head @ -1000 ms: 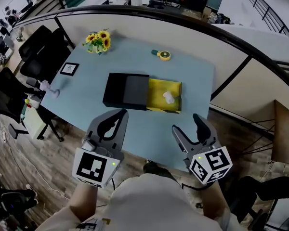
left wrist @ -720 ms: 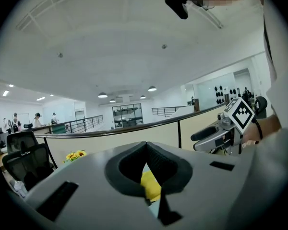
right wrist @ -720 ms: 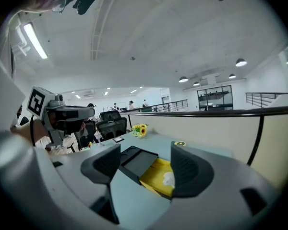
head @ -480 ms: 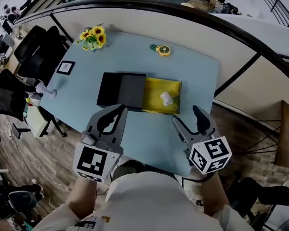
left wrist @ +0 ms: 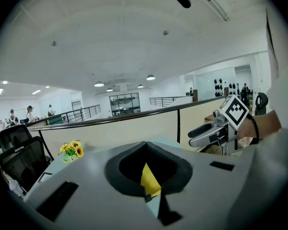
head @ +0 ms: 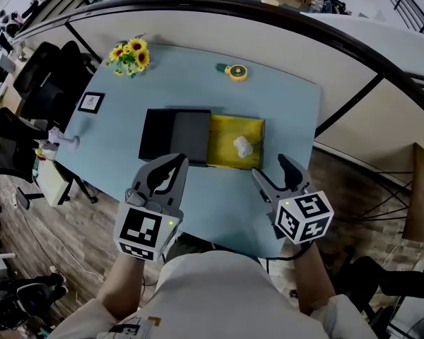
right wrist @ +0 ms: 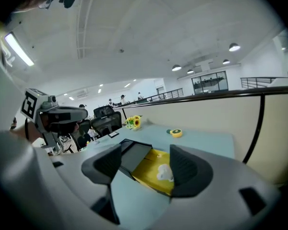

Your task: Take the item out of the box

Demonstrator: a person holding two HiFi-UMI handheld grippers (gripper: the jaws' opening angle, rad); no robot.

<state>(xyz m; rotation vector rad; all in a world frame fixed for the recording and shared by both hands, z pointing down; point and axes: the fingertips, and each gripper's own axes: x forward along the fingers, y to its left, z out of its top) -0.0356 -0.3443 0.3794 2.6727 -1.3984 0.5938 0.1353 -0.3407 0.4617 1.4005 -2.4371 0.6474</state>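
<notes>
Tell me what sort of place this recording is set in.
Most likely an open-plan office, apparently on a raised level. Black office chairs stand beside a light-blue table, a dark railing tops the low wall behind it, and ceiling lights run across a wide hall.

an open-plan office — black swivel chairs (head: 51, 73) beside a pale blue table (head: 286, 119), a dark handrail (right wrist: 230, 94), ceiling lamps (left wrist: 99, 84).

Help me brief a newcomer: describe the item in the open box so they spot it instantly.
On the light blue table, look to the middle, where a black lid is slid left off a yellow tray. The item is the small crumpled white lump lying in that tray, the only white thing there; the sunflowers and yellow disc sit outside, farther back.
</notes>
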